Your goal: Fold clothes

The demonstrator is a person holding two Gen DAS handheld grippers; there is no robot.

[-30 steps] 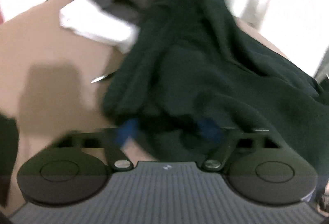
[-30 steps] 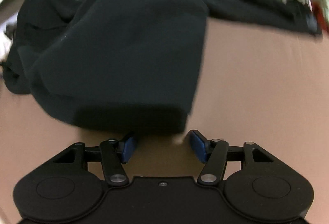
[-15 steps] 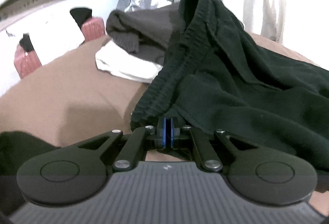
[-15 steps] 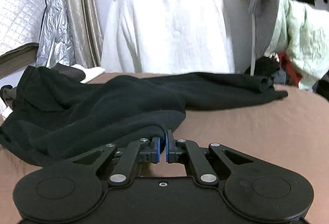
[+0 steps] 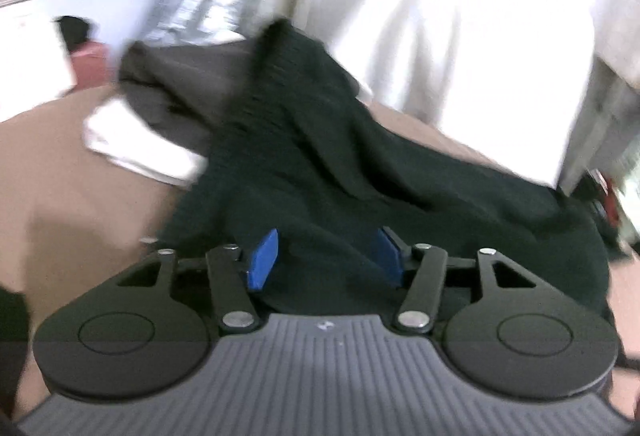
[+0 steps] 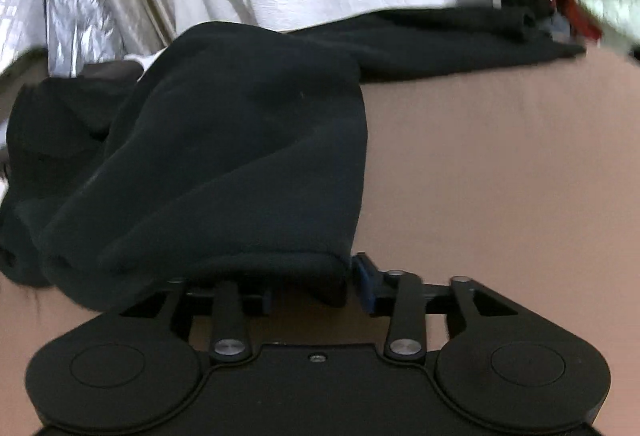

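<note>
Both my claws have just been opening: left gripper [image 5: 326, 256] and right gripper [image 6: 316, 286] gape over the black fleece garment's [image 6: 224, 140] near hem, its length running away ahead

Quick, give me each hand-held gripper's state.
Left hand-held gripper: open, just opening, black garment lying between.
Right hand-held gripper: open, just opening, garment hem between.

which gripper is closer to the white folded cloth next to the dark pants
Left. The left gripper hangs open over the dark pants, with the white cloth just beyond on its left. From the right gripper only a far sliver shows behind the pants.
</note>
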